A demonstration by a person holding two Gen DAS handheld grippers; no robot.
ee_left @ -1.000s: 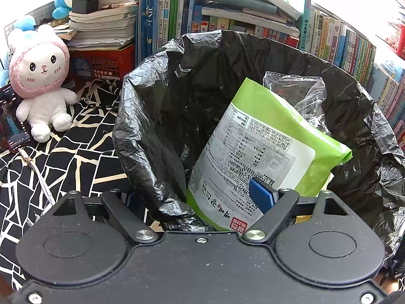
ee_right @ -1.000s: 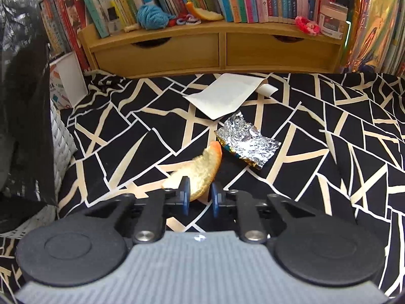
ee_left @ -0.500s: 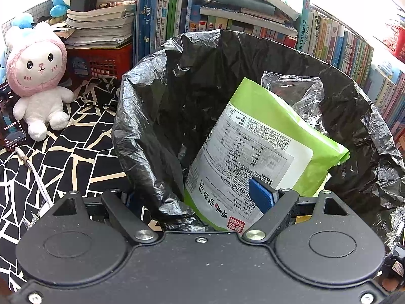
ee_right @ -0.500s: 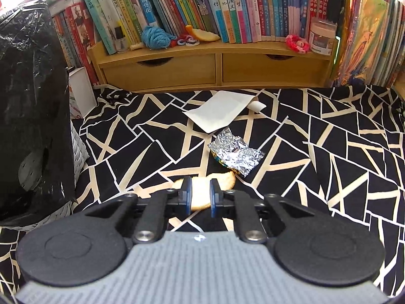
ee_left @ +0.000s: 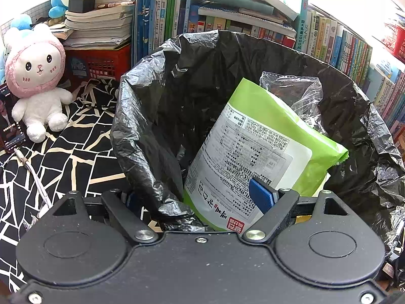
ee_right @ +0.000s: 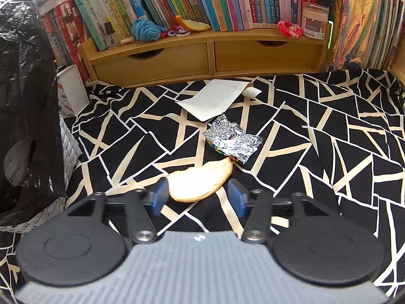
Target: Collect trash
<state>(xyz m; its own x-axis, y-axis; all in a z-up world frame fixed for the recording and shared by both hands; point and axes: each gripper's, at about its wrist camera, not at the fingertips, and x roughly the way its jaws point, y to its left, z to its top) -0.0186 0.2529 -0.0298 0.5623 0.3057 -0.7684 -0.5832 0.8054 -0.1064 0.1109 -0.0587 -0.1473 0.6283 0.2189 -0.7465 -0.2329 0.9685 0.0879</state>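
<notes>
In the left wrist view, a bin lined with a black bag (ee_left: 157,106) holds a green snack package (ee_left: 255,136) and a clear plastic bag (ee_left: 293,93). My left gripper (ee_left: 196,197) is open and straddles the bin's near rim: one blue pad (ee_left: 262,195) is inside against the package, the other is hidden behind the liner. In the right wrist view, a piece of orange peel (ee_right: 200,183) lies on the patterned cloth between the pads of my open right gripper (ee_right: 198,196). Crumpled foil (ee_right: 231,140) and a white paper (ee_right: 215,98) lie beyond it.
The black-lined bin (ee_right: 22,96) stands at the left of the right wrist view. A wooden drawer shelf (ee_right: 207,55) with books lines the back. A plush rabbit (ee_left: 35,76), a phone (ee_left: 8,124) and a cable (ee_left: 35,177) sit left of the bin.
My right gripper's fingers have spread from nearly shut to open, with the peel now lying between them. The left gripper has stayed at the bin's rim.
</notes>
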